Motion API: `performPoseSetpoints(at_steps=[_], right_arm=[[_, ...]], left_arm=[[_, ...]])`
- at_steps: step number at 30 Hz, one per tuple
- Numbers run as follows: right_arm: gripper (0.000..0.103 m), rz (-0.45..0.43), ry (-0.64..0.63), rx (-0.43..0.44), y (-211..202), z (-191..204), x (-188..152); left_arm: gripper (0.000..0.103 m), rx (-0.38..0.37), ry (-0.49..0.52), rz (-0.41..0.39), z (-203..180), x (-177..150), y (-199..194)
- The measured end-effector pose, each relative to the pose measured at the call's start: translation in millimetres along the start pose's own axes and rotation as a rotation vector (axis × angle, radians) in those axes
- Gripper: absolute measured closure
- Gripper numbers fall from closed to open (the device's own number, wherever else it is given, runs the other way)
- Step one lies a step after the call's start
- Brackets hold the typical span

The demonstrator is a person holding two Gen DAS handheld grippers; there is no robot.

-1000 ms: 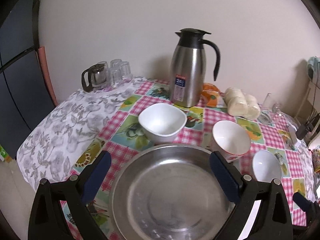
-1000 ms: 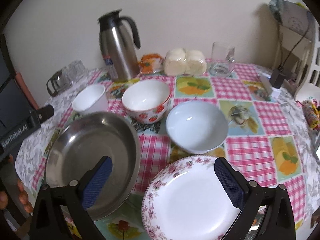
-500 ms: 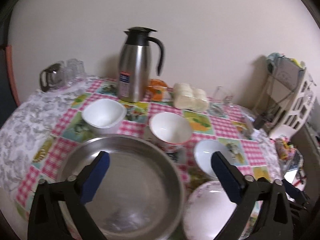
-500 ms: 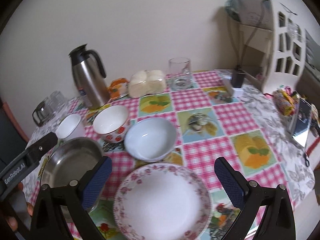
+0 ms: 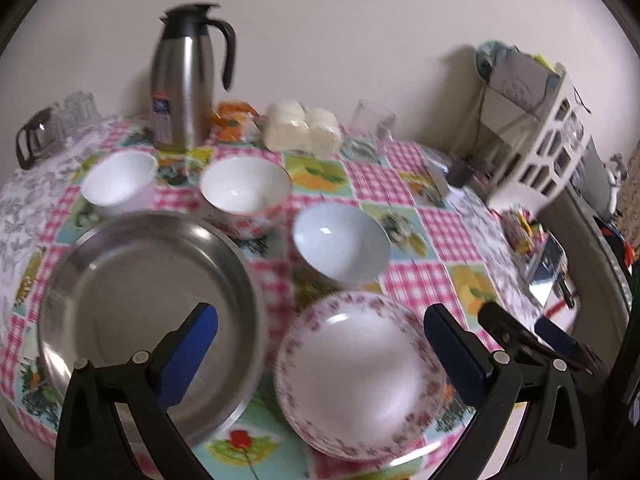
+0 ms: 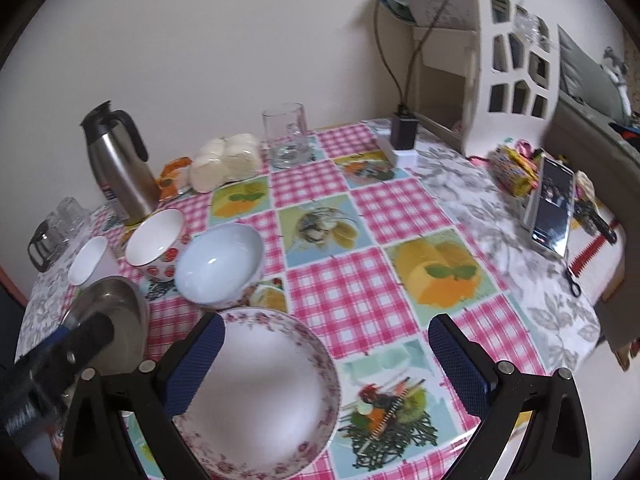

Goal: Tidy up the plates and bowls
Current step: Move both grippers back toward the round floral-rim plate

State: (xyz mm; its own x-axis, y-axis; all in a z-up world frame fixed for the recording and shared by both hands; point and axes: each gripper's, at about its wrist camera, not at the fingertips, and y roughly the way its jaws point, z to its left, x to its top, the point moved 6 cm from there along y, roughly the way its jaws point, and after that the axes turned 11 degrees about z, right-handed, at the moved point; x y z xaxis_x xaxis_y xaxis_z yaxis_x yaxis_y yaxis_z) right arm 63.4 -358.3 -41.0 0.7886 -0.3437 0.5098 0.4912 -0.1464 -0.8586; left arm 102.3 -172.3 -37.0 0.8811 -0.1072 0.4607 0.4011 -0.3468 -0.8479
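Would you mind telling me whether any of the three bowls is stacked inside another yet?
No, the small white bowl, the strawberry bowl and the pale blue bowl each sit separately on the tablecloth.

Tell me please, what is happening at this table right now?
A person holds a gripper in each hand above a table set with dishes. Both the left gripper and the right gripper are open and hold nothing. Below them lie a steel plate and a floral plate, with three bowls behind. Nothing is stacked yet.
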Motion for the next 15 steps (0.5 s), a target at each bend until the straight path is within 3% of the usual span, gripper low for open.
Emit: performPoseSetpoints(at_steps=[6,15], right_arm=[[0.003,0.016,-0.003,-0.025,4.5,-7.6,-4.4],[0.011,0.075,0.024,-0.014,18.5,-17.6,-13.8]], left_arm=[[0.001,-0.021,0.000,0.084,-9.0,-12.9,16.3],[0.006,-0.034,0.007,0.150,-17.2,-24.2,27.5]])
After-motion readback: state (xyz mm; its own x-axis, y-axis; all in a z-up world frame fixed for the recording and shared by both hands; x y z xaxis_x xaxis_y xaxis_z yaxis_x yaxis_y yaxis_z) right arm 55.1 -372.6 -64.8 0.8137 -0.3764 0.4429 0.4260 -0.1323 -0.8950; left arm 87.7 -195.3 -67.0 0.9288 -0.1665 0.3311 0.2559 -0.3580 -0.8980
